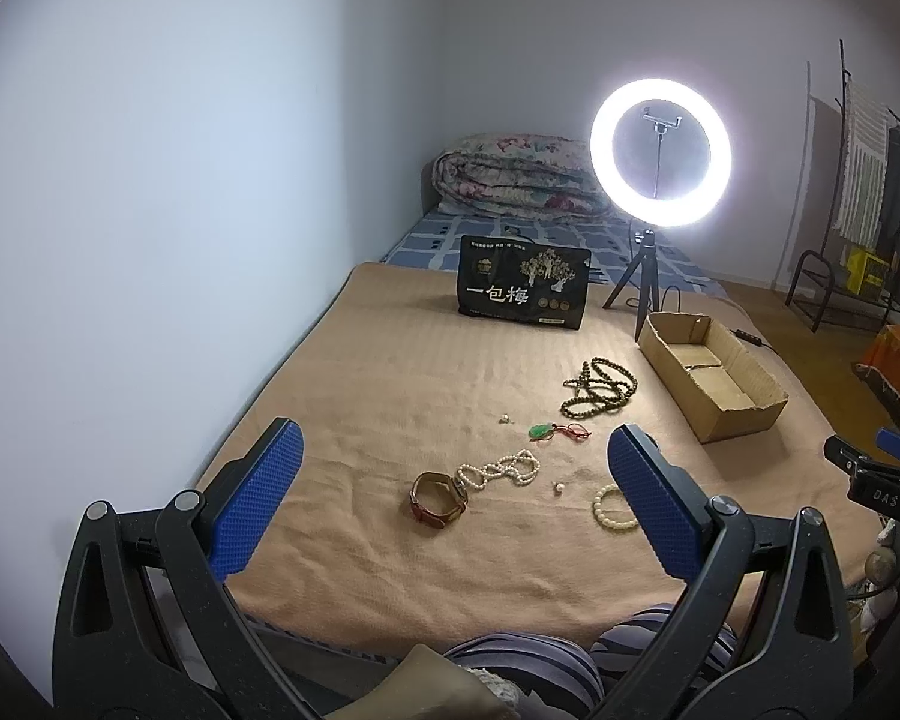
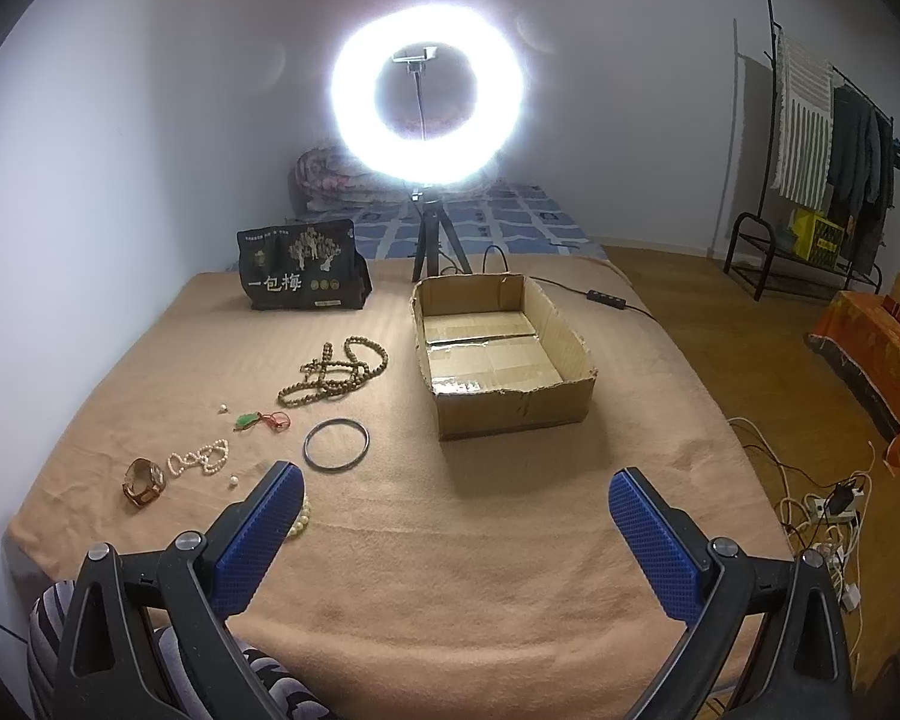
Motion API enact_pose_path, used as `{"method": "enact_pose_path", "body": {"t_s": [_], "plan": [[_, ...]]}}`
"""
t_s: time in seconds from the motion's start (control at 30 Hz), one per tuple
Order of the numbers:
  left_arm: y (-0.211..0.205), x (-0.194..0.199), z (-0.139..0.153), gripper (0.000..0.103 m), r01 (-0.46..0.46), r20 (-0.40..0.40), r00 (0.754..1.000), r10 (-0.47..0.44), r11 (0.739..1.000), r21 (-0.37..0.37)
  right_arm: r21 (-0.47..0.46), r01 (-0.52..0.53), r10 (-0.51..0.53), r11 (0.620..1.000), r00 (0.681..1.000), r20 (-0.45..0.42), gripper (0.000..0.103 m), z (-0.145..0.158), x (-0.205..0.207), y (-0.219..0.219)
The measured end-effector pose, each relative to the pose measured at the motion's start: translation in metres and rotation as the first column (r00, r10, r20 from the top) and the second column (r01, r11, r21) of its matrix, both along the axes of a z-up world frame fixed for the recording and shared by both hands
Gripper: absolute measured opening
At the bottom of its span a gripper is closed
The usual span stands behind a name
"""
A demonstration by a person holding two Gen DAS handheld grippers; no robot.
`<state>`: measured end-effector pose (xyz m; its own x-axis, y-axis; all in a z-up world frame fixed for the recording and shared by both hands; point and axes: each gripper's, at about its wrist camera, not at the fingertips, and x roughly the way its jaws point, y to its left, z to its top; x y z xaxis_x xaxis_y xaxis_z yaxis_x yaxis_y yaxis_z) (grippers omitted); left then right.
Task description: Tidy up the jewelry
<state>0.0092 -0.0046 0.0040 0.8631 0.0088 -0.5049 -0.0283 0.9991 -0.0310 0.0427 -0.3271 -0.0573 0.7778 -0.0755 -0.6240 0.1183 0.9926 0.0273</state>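
Jewelry lies scattered on the bed's tan blanket (image 2: 450, 540), nearest a cream bead bracelet (image 1: 611, 509): light, slippery, best pinched across its beads; beyond, limp pearl strand (image 1: 501, 471), stiff bangle (image 2: 336, 444), empty cardboard box (image 2: 513, 405); both grippers' fingers spread, empty

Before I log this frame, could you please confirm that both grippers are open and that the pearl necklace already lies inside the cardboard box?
Not quite. The pearl necklace is not in the cardboard box; it lies on the tan blanket beside the watch, and the right wrist view shows the box holding no jewelry. The rest holds: the left gripper and the right gripper are both open.
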Motion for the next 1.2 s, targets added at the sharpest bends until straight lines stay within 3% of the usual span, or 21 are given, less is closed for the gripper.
{"method": "enact_pose_path", "body": {"t_s": [0.37,0.6,0.77,1.0,1.2], "plan": [[0.026,0.024,-0.021,0.103,-0.028,-0.040,0.999,0.028,1.000,0.007,-0.022,-0.019,0.019,1.000,1.000,-0.015,0.103,-0.007,0.015,0.002],[0.051,0.048,-0.044,0.103,-0.027,-0.097,0.995,0.029,0.999,0.021,-0.043,-0.126,0.125,0.991,0.992,-0.016,0.103,-0.018,0.035,0.012],[0.069,0.071,-0.067,0.102,-0.007,-0.144,0.990,0.008,1.000,0.010,-0.044,-0.195,0.192,0.980,0.979,-0.066,0.103,-0.036,0.057,0.024],[0.089,0.116,-0.117,0.071,0.022,-0.310,0.949,-0.051,0.995,-0.094,-0.006,-0.289,0.285,0.957,0.948,-0.143,0.097,-0.061,0.082,0.040],[0.086,0.149,-0.159,0.055,0.066,-0.429,0.890,-0.157,0.973,-0.220,0.081,-0.394,0.402,0.915,0.881,-0.249,0.081,-0.095,0.111,0.058]]}}
